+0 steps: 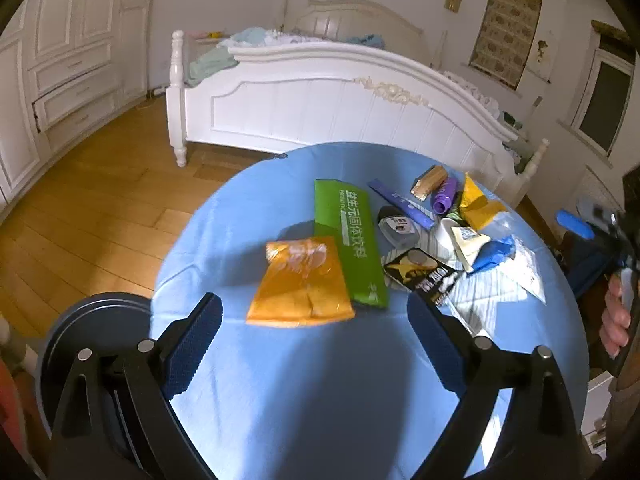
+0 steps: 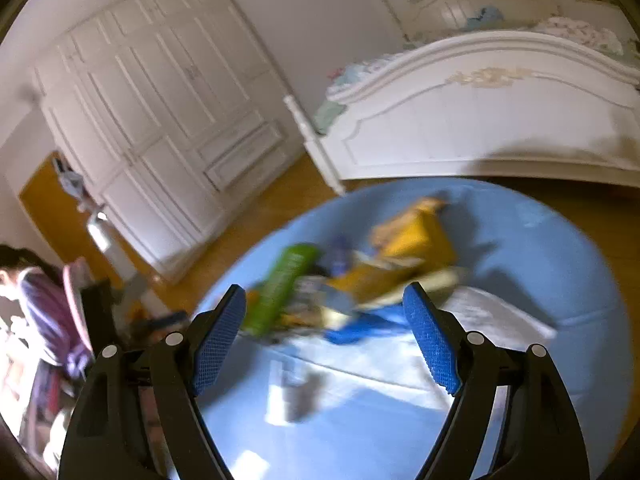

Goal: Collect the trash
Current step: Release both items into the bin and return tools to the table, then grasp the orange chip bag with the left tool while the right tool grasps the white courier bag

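Note:
A round table under a blue cloth carries scattered trash. An orange wrapper sits nearest, just past my left gripper, which is open with nothing between its pads. Beside the wrapper lies a long green packet. Further right are a black packet, a purple stick pack, a purple bottle, a yellow bag and a blue wrapper. My right gripper is open and empty over the blurred pile, with the green packet and yellow bag ahead of it.
A round grey-blue container stands at the table's left edge. A white bed lies beyond the table, white wardrobes to the left, wooden floor between. A hand holds the right gripper at the table's right.

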Tool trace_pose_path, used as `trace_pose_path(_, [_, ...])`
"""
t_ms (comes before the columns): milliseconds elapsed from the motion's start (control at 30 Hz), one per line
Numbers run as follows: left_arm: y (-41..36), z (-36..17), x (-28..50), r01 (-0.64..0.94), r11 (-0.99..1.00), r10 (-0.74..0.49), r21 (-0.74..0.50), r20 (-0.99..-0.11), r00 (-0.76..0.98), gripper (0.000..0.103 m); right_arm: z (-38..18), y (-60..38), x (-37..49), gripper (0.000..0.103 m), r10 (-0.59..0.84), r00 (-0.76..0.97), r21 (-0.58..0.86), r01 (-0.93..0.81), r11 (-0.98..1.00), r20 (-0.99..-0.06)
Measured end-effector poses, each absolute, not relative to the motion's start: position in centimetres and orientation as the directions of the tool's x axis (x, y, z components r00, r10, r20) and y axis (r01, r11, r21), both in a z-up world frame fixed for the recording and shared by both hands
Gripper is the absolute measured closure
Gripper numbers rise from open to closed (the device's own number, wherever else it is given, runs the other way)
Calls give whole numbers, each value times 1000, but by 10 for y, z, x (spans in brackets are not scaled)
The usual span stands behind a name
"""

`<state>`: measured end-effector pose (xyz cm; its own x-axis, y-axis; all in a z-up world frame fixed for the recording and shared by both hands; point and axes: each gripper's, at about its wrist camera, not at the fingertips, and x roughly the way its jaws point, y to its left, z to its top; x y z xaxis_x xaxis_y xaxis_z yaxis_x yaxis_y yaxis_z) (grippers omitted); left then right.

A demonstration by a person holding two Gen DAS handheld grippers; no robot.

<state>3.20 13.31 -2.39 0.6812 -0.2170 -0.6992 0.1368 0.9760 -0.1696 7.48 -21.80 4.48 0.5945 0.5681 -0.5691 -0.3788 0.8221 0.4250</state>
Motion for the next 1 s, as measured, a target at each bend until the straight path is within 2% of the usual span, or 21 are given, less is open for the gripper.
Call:
trace_pose_path(100, [124,-34,50,140,981,-194,-136,-730,655,10,29,-239,79,15,499,594,325,-382,865,-631])
trace_pose_path(267, [120,-42,64,148,982,-186,-118,-748,637,10,2,-246,89,14,419,547,175,-442,880,-725])
trace_pose_path(467, [118,-45,73,159,981,-190,-114,-762,619,12,-21,-231,101,6,385,498,62,-547,835,-777])
trace_pose_path(600, [116,-49,78,178,977,-204,-120,-775,599,24,-30,-219,109,5,363,466,16,-597,802,-807])
trace_pose_path(667, [116,-51,80,185,975,-211,-124,-782,586,25,-36,-215,115,5,358,450,10,-612,791,-818])
trace_pose_path(767, [115,-53,81,197,972,-223,-131,-789,573,38,-39,-215,118,6,365,438,29,-606,795,-822])
trace_pose_path(833, [115,-55,82,199,971,-227,-135,-791,568,42,-42,-216,118,22,386,409,74,-601,796,-827])
trace_pose_path(867, [114,-55,83,202,970,-228,-135,-791,567,43,-42,-216,117,23,381,419,65,-598,799,-824])
trace_pose_path(1000, [112,-55,82,217,968,-230,-126,-792,566,51,-38,-217,109,43,369,442,57,-576,815,-817])
